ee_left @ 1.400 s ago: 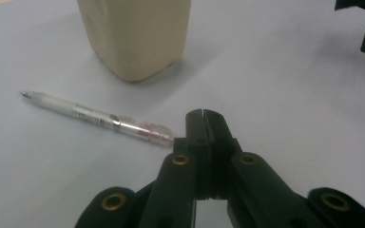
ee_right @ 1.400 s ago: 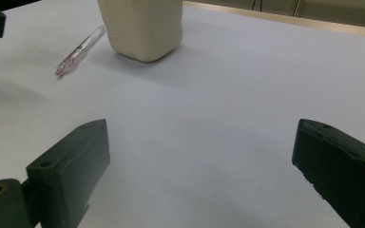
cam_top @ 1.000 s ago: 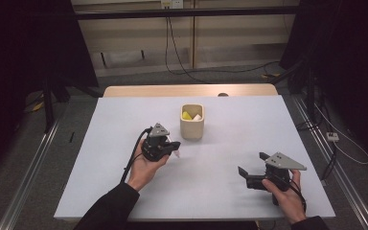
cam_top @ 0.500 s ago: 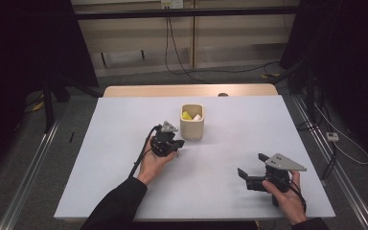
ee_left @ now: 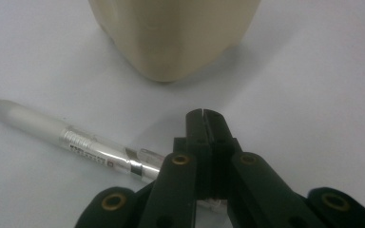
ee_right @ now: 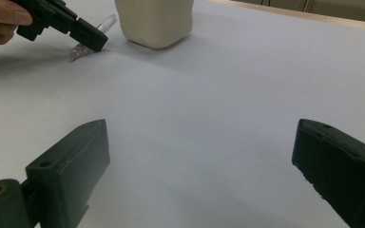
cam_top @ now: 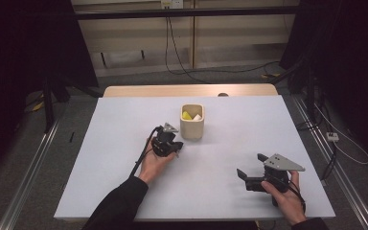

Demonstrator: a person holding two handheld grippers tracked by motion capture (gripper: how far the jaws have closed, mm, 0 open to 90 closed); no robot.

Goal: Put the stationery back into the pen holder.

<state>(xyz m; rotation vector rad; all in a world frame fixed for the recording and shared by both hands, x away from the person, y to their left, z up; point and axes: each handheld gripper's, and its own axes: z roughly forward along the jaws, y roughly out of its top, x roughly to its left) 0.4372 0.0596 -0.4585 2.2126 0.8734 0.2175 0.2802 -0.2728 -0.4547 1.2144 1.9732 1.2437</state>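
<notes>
My left gripper (cam_top: pixel 176 146) is shut, its two black jaws pressed flat together with nothing between them (ee_left: pixel 203 115). It hovers low over the white table (cam_top: pixel 124 124), just left of a cream cup (cam_top: pixel 192 126). A clear pen (ee_left: pixel 76 140) with a silver band lies on the table beneath the jaws, its rear end hidden under them. The cup (ee_left: pixel 176 33) stands close ahead. My right gripper (cam_top: pixel 251 165) rests near the front right of the table, open wide and empty (ee_right: pixel 199 147). From there I see the left gripper (ee_right: pixel 94 43) over the pen (ee_right: pixel 105 22) beside the cup (ee_right: pixel 154 19).
Something yellow (cam_top: pixel 187 115) and something white sit inside the cup. A wooden strip (cam_top: pixel 187 90) borders the table's far edge. Cables run across the floor behind it, and metal rails flank both sides.
The left hand has moved right toward the cup and dropped lower over the table, jaws still shut. The right hand has stayed put.
</notes>
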